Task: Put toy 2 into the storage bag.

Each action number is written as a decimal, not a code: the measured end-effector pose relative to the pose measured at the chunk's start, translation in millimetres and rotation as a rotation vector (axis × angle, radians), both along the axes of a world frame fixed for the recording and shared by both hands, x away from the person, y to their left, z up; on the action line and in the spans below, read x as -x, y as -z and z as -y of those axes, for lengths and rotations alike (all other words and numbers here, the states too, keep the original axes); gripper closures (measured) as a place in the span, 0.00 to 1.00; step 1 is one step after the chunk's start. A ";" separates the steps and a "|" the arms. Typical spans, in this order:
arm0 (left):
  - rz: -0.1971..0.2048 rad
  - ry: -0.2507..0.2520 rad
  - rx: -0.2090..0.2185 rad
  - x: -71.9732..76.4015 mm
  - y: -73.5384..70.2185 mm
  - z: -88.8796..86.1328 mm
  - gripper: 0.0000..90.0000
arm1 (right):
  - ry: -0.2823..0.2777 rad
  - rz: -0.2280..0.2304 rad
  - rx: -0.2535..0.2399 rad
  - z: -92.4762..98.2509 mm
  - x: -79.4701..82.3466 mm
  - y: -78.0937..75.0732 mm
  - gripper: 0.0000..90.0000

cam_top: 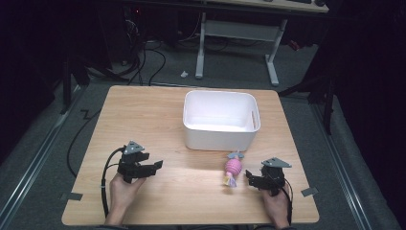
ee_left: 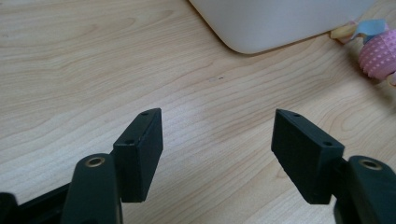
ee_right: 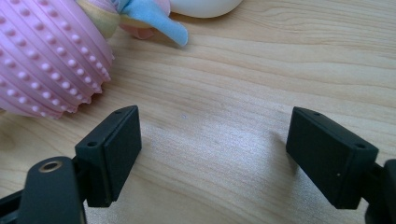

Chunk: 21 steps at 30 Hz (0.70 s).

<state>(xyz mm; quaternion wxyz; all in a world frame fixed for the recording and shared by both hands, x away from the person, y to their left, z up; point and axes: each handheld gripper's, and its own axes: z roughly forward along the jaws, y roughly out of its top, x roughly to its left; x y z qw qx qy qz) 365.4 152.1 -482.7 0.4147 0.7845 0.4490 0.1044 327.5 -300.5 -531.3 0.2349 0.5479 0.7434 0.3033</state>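
Observation:
A pink knobbly ball toy (cam_top: pixel 233 167) with blue and yellow fabric ends lies on the wooden table (cam_top: pixel 143 115), in front of a white bin (cam_top: pixel 221 120). My right gripper (cam_top: pixel 250 176) rests low just right of the toy, jaws open and empty; its own view has the toy (ee_right: pixel 46 56) close at the upper left of the gripper (ee_right: pixel 212 154). My left gripper (cam_top: pixel 155 166) stands at the table's front left, pointing right, jaws apart with nothing between them (ee_left: pixel 217 156). The left gripper view has the toy (ee_left: pixel 379 56) far right and the bin (ee_left: pixel 275 21) ahead.
The white bin looks empty inside. A person's hands hold both grippers from the table's near edge. Cables trail from each gripper. Beyond the table stand a white desk frame (cam_top: pixel 239 33) and floor cables.

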 end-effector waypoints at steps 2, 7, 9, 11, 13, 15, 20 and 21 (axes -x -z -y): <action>-0.001 -0.004 0.004 -0.2 4.7 0.8 0.39 | -0.002 0.001 0.002 0.2 -0.1 0.0 0.20; -0.014 -0.005 -0.011 -1.5 13.3 4.4 0.39 | -0.002 0.001 0.002 0.2 0.0 0.0 0.20; -0.016 -0.010 -0.007 -1.2 15.5 5.2 0.39 | -0.002 0.001 0.002 0.1 0.1 0.0 0.20; -0.013 -0.013 -0.006 -1.0 16.9 5.4 0.39 | -0.002 0.001 0.002 0.1 0.1 0.0 0.20; -0.009 -0.019 -0.011 -0.9 19.3 6.2 0.39 | -0.002 0.001 0.002 0.1 0.1 0.0 0.20; -0.010 -0.021 -0.016 -1.4 22.8 7.8 0.39 | -0.002 0.001 0.002 0.1 0.1 0.0 0.20; -0.016 -0.022 -0.041 -3.1 31.3 13.4 0.39 | -0.002 0.001 0.002 0.1 0.0 0.0 0.20; -0.014 -0.021 -0.044 -3.1 31.8 13.9 0.39 | -0.002 0.001 0.002 0.2 0.0 0.0 0.20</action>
